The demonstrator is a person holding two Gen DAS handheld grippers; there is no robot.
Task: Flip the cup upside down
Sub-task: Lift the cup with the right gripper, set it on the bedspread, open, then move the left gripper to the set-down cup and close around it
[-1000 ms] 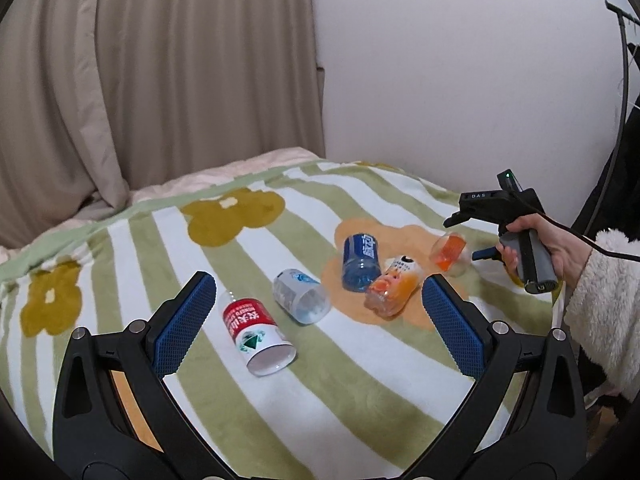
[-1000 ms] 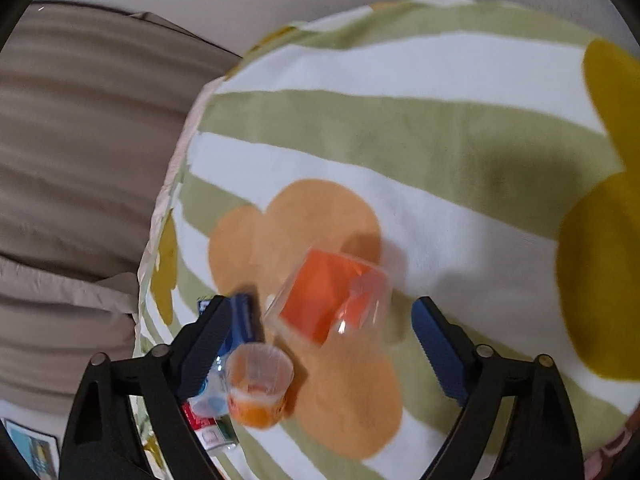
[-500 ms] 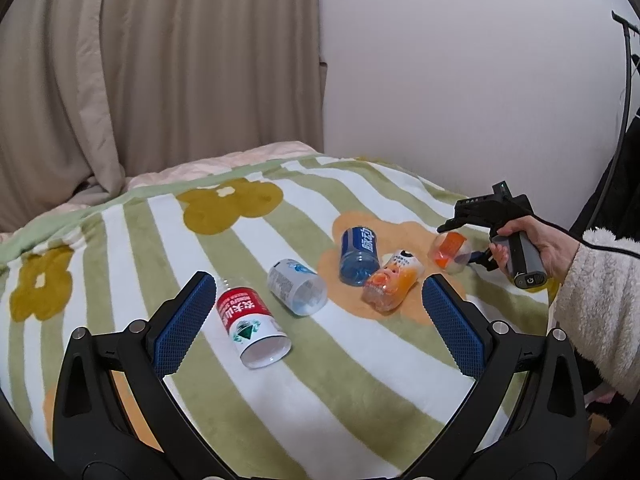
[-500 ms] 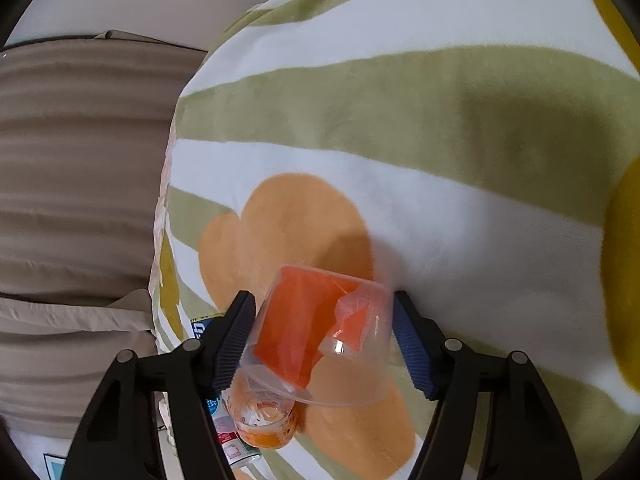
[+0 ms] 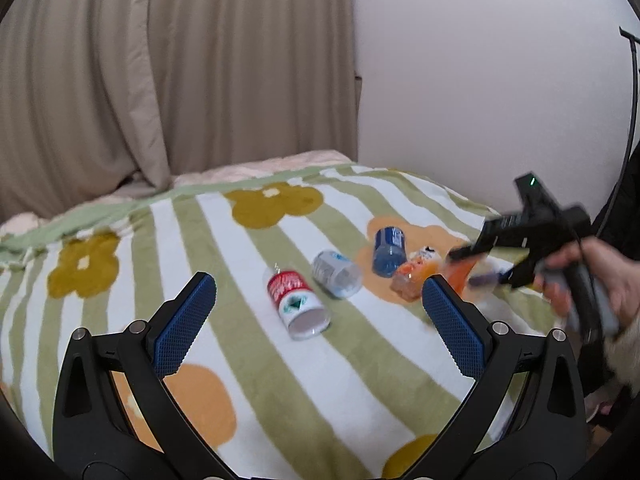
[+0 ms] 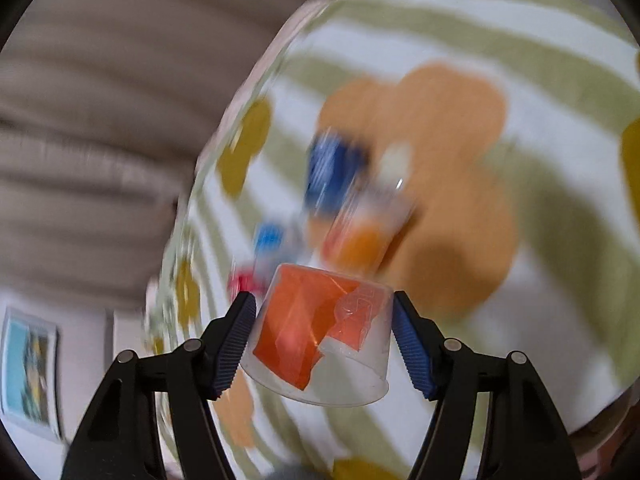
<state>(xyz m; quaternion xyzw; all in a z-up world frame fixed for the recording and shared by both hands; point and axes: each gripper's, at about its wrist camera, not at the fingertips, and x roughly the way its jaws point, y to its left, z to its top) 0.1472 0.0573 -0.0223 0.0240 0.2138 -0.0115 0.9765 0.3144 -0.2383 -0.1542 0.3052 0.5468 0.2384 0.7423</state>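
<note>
Fingers (image 6: 410, 344) of the right gripper (image 6: 322, 340) are squeezing the clear orange-labelled cup (image 6: 320, 336) above the bed (image 5: 240, 360), mouth facing near. Turning it slowly should be keeping the thin walls from slipping. Left gripper (image 5: 320, 320) is idling wide open, empty. Blur is smearing the far lying bottles (image 5: 298, 300).

A home bedroom. A bed carries a soft blanket (image 5: 248, 360) striped green and white with yellow and orange flowers, its far edge meeting long beige curtains (image 5: 160, 72) and a plain white wall (image 5: 480, 80). A framed picture (image 6: 28, 372) hangs on a wall in the right wrist view, blurred.
</note>
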